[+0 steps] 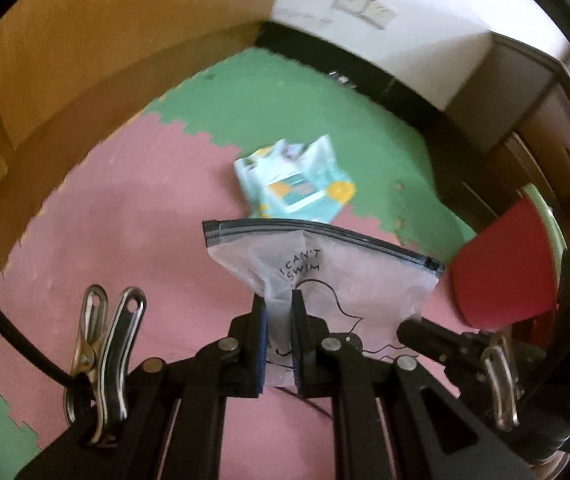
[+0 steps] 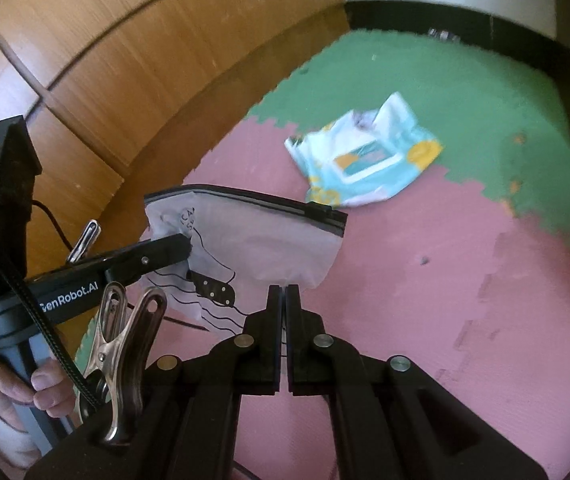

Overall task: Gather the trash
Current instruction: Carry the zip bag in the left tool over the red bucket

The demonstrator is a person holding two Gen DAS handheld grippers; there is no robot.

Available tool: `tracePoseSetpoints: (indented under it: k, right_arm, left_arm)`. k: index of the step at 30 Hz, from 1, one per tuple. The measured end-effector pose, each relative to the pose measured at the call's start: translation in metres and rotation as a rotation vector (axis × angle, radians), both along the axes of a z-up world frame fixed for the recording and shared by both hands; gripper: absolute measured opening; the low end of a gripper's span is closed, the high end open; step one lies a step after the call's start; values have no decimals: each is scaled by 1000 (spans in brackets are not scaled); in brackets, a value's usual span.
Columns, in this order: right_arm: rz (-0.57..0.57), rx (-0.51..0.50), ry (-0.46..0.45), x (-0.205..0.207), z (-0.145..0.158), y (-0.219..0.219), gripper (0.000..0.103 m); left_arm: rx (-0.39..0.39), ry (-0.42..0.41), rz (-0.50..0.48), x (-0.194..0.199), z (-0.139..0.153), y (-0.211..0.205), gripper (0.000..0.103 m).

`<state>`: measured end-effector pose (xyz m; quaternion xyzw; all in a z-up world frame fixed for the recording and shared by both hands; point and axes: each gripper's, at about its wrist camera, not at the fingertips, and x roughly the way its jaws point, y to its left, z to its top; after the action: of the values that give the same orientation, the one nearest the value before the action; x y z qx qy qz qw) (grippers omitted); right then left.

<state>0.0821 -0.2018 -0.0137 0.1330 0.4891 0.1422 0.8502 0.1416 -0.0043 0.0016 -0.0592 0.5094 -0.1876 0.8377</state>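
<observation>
A frosted zip bag [image 1: 325, 272] printed "I CAN'T SWIM" hangs above the pink mat, its dark zipper edge on top. My left gripper [image 1: 279, 300] is shut on the bag's crumpled middle, its pads pressing the plastic. In the right wrist view the same bag [image 2: 253, 240] is stretched between both tools: my left gripper [image 2: 187, 246] pinches its left side and my right gripper [image 2: 283, 292] is shut on its lower edge. My right gripper [image 1: 405, 326] also shows at the bag's right corner. A crumpled light-blue wipes packet [image 1: 297, 184] [image 2: 365, 164] lies on the floor beyond.
A pink and green foam mat [image 2: 425, 280] covers the floor. A wooden cabinet front [image 2: 125, 80] runs along the left. A red cup [image 1: 505, 276] is close on the right, with a grey cabinet [image 1: 525, 92] behind. A hand [image 2: 17, 392] grips the left tool.
</observation>
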Motion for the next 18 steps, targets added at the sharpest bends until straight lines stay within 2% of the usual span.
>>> tracePoseSetpoints:
  k: [10,18]
  right_arm:
    - [-128,6,-92,-65,63,-96,2]
    - [-268,1,-179,-113,104,-179,2]
  left_arm:
    - [-45,-118,-150,-53,77,-96,9]
    - [-67,-194,-284,-83,123,-191,9]
